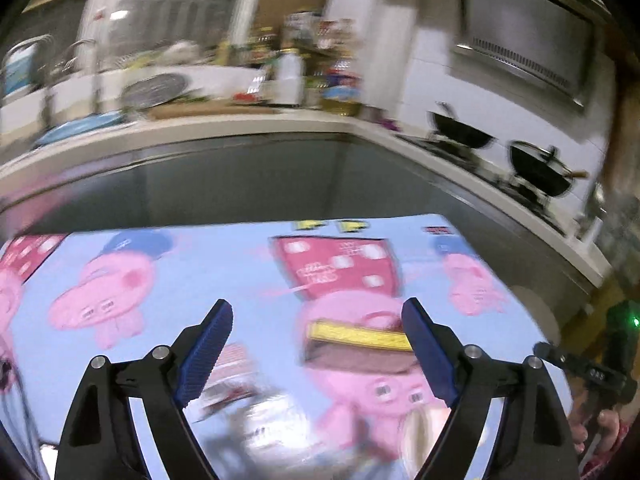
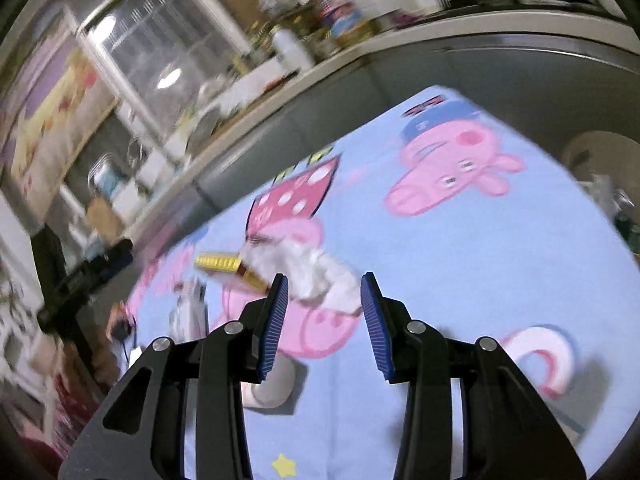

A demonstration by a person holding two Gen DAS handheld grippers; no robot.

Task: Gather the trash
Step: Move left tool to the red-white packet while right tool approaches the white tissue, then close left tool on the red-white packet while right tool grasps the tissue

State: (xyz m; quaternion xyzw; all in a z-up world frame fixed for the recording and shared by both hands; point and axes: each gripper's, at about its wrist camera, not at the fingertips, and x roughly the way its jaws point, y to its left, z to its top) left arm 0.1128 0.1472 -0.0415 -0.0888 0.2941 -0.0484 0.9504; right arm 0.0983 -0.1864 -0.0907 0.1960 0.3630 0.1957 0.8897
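Motion blur smears the countertop clutter (image 1: 296,68) and the trash (image 1: 256,412) beyond identifying.

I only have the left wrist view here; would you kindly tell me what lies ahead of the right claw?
Observer: A crumpled white tissue lies on the blue tablecloth, just ahead of the right claw.
Operator: Thank you. Is the claw gripping it?
Observer: No. The claw is open, its fingers apart on either side of the tissue's near end.
Operator: Is anything else close by?
Observer: A small whitish round thing lies on the cloth beneath the claw; it is too blurred to identify.
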